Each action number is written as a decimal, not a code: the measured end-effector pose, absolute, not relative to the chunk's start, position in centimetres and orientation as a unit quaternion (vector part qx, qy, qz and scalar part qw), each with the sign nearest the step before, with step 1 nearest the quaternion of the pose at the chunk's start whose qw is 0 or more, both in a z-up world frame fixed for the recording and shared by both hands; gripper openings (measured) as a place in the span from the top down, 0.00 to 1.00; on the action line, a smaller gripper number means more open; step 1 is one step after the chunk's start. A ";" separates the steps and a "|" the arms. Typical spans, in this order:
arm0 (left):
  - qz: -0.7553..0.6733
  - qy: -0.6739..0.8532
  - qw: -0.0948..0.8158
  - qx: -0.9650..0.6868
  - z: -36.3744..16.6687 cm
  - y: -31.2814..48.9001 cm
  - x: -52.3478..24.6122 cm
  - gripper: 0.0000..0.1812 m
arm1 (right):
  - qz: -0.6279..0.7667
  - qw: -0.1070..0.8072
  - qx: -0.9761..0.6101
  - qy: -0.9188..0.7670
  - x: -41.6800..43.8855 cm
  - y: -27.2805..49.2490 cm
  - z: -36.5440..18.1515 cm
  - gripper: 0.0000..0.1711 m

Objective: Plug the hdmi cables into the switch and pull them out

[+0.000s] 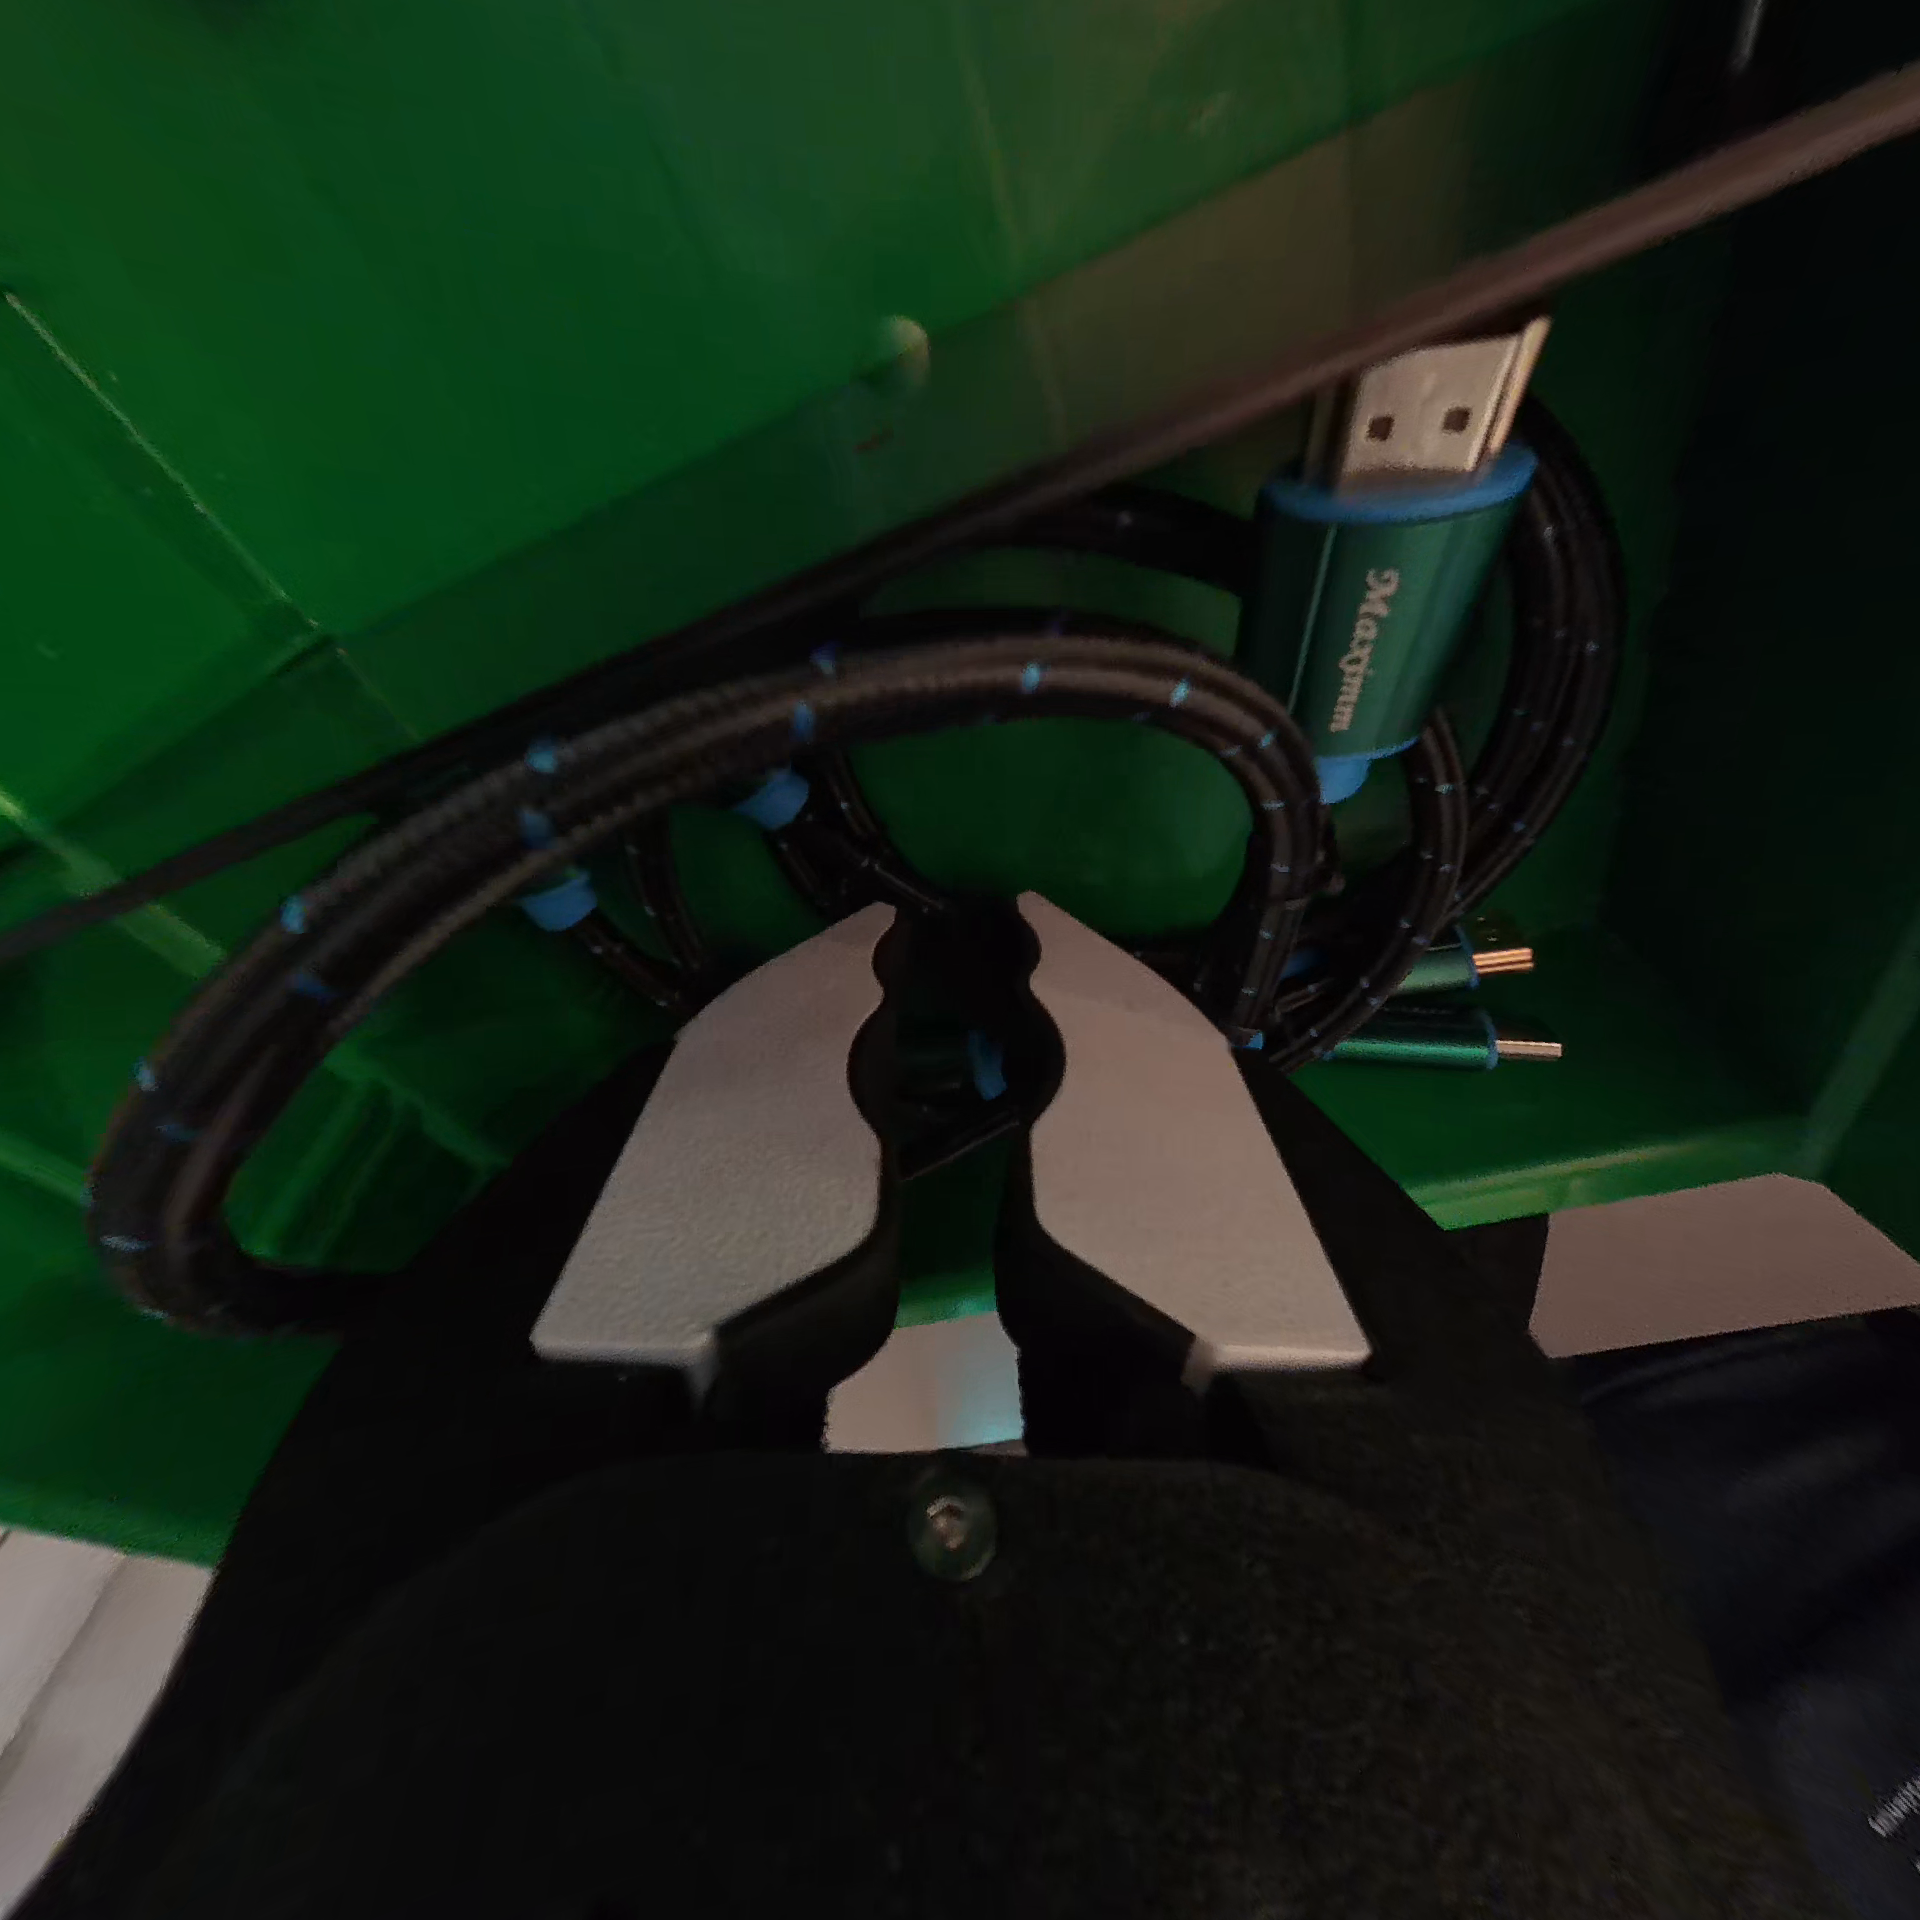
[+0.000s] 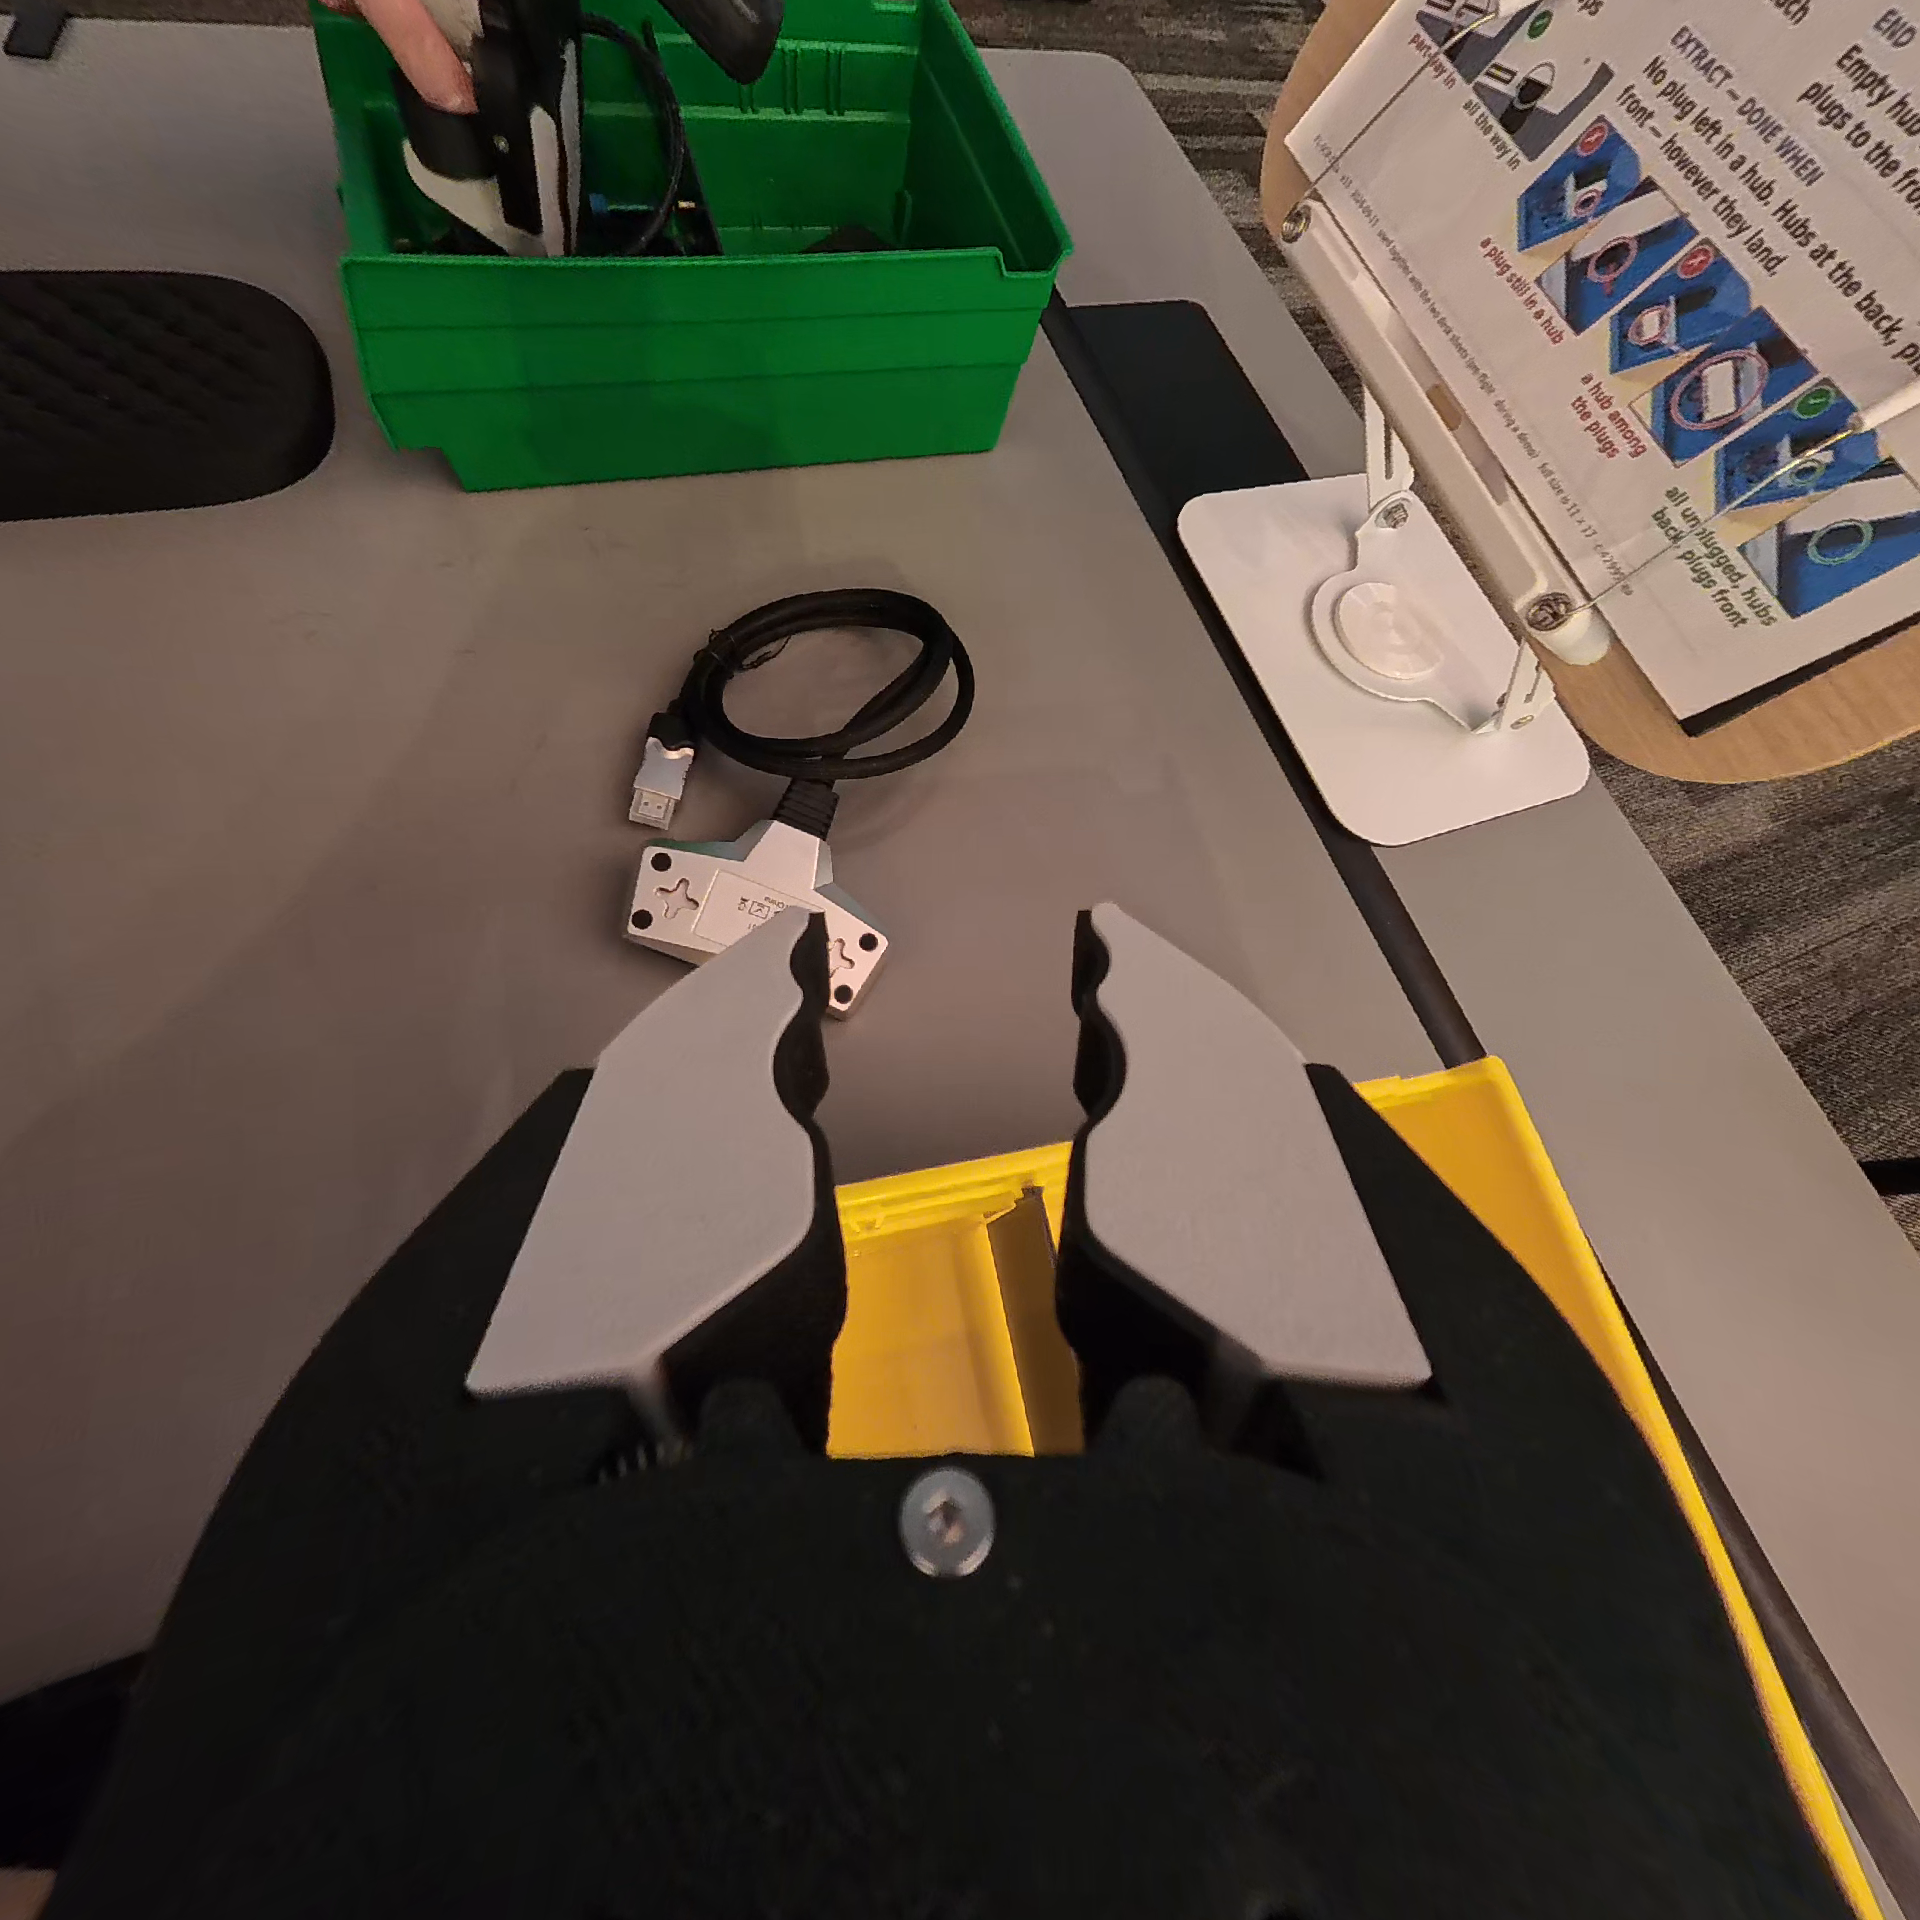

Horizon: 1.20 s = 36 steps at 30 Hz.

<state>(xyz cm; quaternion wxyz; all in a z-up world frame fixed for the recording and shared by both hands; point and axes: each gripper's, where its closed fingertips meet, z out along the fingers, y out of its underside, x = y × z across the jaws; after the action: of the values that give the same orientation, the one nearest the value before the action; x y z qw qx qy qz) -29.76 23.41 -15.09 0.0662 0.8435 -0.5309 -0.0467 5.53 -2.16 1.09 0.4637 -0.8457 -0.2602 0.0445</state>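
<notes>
In the left wrist view my left gripper [image 1: 958, 914] is down inside the green bin [image 1: 416, 312]. Its jaws are closed on a black braided HDMI cable [image 1: 977, 1070] with a blue collar. A loop of braided cable [image 1: 623, 758] arcs over the fingertips. A green-shelled HDMI plug [image 1: 1382, 613] stands upright behind, and two more plugs [image 1: 1455, 1008] lie to the right. In the right wrist view my right gripper [image 2: 951, 925] is open and empty, just above the silver switch [image 2: 727, 904]. The switch lies on the grey table with its own coiled black cable [image 2: 852, 675] and silver plug [image 2: 660, 774].
The green bin [image 2: 696, 343] stands at the back of the table [image 2: 312, 831], with the left gripper [image 2: 499, 135] and a hand in it. A yellow bin [image 2: 1455, 1195] lies under my right gripper. A white stand holding an instruction sheet [image 2: 1455, 644] is at the right. A black padded object [image 2: 135, 384] is at the left. There is about 45 cm between the tips of the two grippers. Between my right fingertips and the silver switch [image 2: 727, 904] there is roughly 15 cm.
</notes>
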 end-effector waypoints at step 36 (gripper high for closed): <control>0.031 -0.450 0.093 0.887 -15.3 21.7 -30.5 1.00 | 0.037 0.448 -0.851 -0.274 5.1 -2.1 0.5 0.74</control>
<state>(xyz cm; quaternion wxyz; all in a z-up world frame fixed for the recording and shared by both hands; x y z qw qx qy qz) -30.46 21.67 -15.26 0.0933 0.8874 -0.4504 0.0313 5.15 -2.06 0.52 0.4477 -0.8505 -0.2735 0.0372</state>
